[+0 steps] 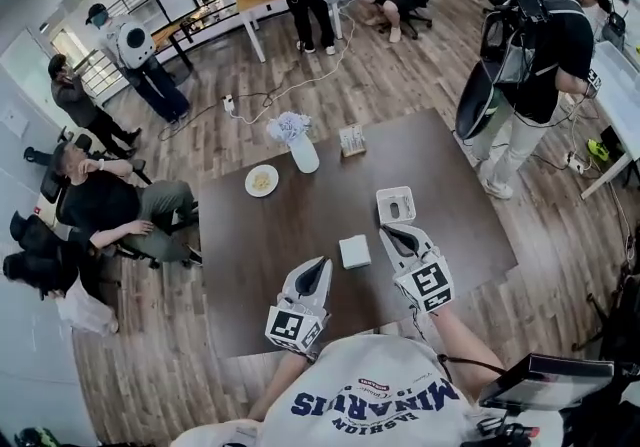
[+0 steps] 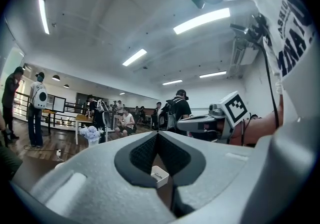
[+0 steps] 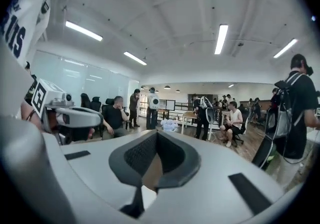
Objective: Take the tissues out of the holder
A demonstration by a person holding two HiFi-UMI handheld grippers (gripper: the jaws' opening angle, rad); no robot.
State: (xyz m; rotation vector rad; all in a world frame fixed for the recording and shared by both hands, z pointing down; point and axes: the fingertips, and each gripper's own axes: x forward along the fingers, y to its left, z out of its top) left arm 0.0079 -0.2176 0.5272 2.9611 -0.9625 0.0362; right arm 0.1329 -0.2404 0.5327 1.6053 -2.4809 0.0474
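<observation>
Dark table [image 1: 250,265], holder [image 1: 396,205] just far of right gripper [image 1: 390,232]. Both claws closed tight, empty, incl. left gripper [image 1: 322,265]. Rec.: spread right claw before reaching; left steadies holder.

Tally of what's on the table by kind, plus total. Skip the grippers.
vase with flowers: 1
plate: 1
small tan box: 1
white tissue holder: 1
white tissue stack: 1
Total: 5
</observation>
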